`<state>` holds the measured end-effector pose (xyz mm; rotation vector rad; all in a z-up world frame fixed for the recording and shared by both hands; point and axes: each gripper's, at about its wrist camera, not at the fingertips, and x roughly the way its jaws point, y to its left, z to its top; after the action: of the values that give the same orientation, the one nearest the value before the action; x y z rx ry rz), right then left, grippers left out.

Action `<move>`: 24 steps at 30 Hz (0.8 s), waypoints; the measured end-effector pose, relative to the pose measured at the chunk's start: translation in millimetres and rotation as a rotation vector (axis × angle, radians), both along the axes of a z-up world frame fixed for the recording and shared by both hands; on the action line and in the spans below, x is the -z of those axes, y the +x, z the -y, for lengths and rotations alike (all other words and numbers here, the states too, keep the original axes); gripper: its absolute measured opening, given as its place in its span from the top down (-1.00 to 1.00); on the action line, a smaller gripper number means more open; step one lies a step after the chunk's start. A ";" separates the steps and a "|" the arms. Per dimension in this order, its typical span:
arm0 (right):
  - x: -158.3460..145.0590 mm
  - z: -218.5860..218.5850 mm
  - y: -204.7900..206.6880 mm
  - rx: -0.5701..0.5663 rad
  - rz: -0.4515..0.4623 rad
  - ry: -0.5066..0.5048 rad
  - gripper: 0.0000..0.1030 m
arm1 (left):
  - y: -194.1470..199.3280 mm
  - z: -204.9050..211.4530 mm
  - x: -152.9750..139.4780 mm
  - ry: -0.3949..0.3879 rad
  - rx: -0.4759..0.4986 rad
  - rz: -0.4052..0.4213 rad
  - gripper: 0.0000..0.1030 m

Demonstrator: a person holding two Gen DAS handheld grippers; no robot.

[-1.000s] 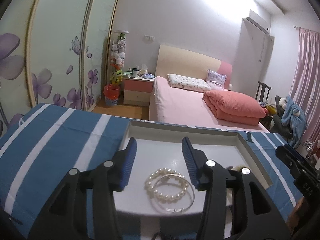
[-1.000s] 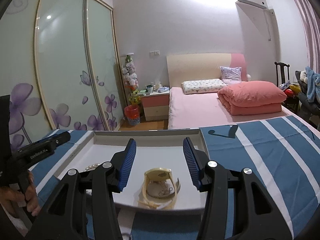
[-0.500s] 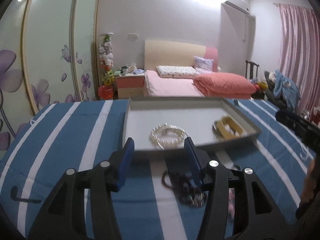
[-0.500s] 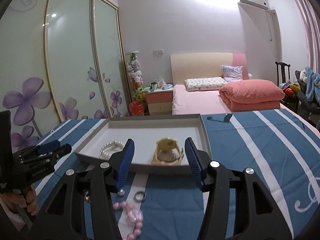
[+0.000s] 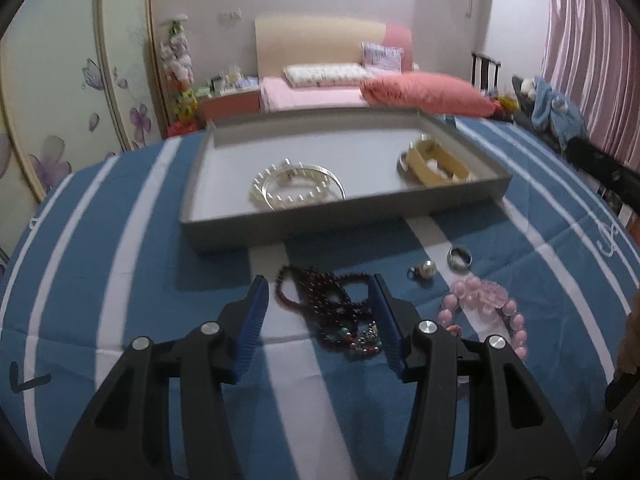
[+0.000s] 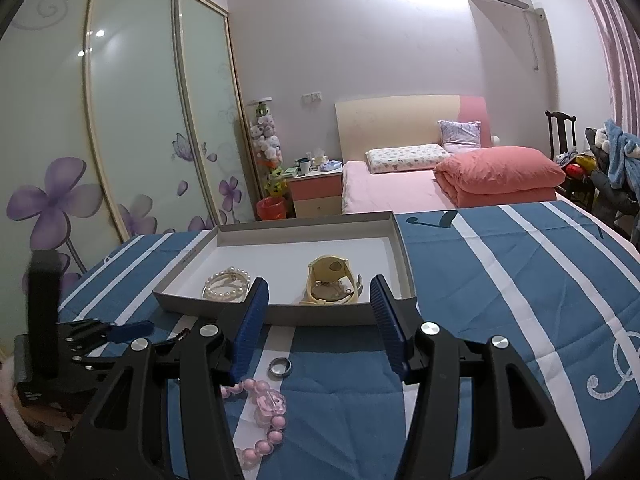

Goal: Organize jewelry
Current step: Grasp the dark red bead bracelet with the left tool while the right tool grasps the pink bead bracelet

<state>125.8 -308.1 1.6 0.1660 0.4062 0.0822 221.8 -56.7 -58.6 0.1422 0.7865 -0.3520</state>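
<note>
A grey tray [image 5: 280, 226] [image 6: 280, 314] on the blue striped cloth holds a pearl bracelet with a silver bangle [image 5: 298, 188] [image 6: 228, 283] and a yellow watch [image 5: 434, 160] [image 6: 330, 280]. In front of the tray lie a dark red bead necklace [image 5: 332, 304], a pearl ring [image 5: 422, 270], a silver ring [image 5: 459, 258] [image 6: 280, 367] and a pink bead bracelet [image 5: 486, 308] [image 6: 264, 416]. My left gripper [image 5: 318, 318] is open and empty above the dark necklace. My right gripper [image 6: 316, 322] is open and empty above the silver ring, near the tray's front wall.
The striped cloth [image 6: 500, 300] stretches wide to the right of the tray. The left gripper's body shows at the left edge of the right wrist view [image 6: 80, 340]. A bed [image 6: 440, 184], a nightstand [image 6: 316, 192] and wardrobe doors [image 6: 120, 128] stand behind.
Both grippers have pulled back from over the tray, open and empty. The loose jewelry in front of the tray has come into view; the left gripper now hovers over the dark necklace.
</note>
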 end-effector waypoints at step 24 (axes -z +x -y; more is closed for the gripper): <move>8.4 -6.0 -2.5 -0.039 -0.065 -0.008 -0.05 | 27.2 -15.7 12.9 0.034 -0.120 -0.098 0.80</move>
<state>123.3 -302.1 -6.7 0.1526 0.4750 0.1136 249.0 -41.0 -71.6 0.1091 0.8938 -0.2331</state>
